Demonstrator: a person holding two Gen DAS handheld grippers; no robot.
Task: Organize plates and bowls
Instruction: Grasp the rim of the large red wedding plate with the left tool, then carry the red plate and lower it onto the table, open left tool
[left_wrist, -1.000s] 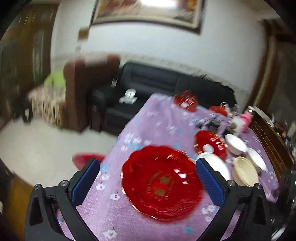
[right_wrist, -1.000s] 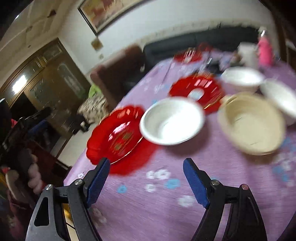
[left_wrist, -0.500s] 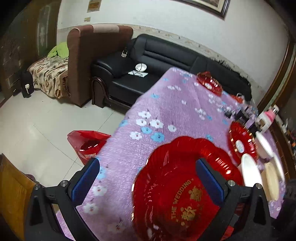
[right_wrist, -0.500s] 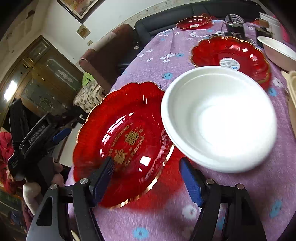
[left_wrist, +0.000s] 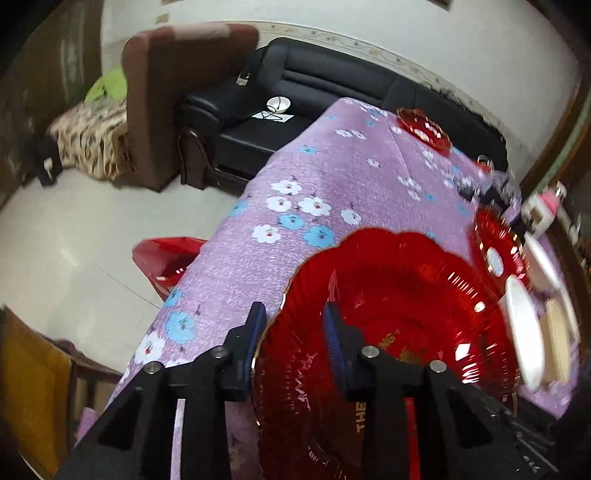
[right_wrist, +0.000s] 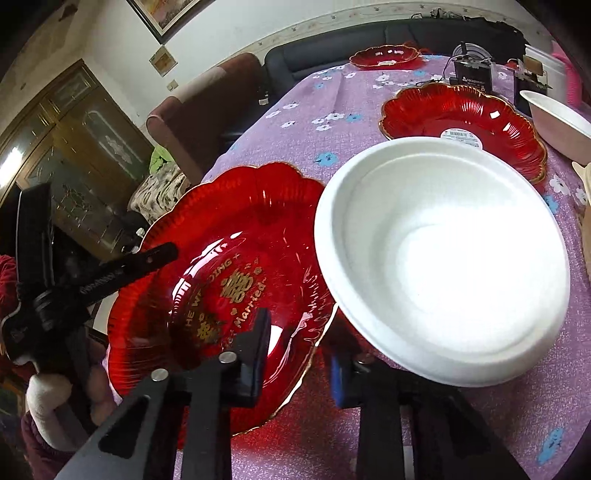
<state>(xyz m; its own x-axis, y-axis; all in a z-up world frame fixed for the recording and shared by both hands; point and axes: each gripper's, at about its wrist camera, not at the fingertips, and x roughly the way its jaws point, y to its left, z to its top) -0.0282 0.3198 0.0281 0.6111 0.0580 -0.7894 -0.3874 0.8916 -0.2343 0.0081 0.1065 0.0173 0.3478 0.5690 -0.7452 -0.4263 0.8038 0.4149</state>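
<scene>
A red scalloped plate (left_wrist: 406, 302) with gold lettering lies at the near corner of the purple flowered tablecloth (left_wrist: 332, 177). My left gripper (left_wrist: 293, 332) is closing on its left rim, one pad outside and one inside. In the right wrist view the same red plate (right_wrist: 229, 236) fills the lower left. My right gripper (right_wrist: 299, 354) is closing on its near right rim, with the rim between the pads. One of the left gripper's fingers (right_wrist: 147, 260) shows on the far rim. A white bowl (right_wrist: 443, 258) overlaps the plate's right edge.
A second red plate (right_wrist: 461, 118) sits behind the white bowl, a third (right_wrist: 384, 57) at the far end. Another white bowl (right_wrist: 561, 125) and a black device (right_wrist: 472, 75) stand at the right. The table edge runs left, with a red bag (left_wrist: 166, 262) on the floor and a black sofa (left_wrist: 332, 85) beyond.
Both grippers came down onto the near red plate from opposite sides. Their jaws went from wide open to narrow around its rim.
</scene>
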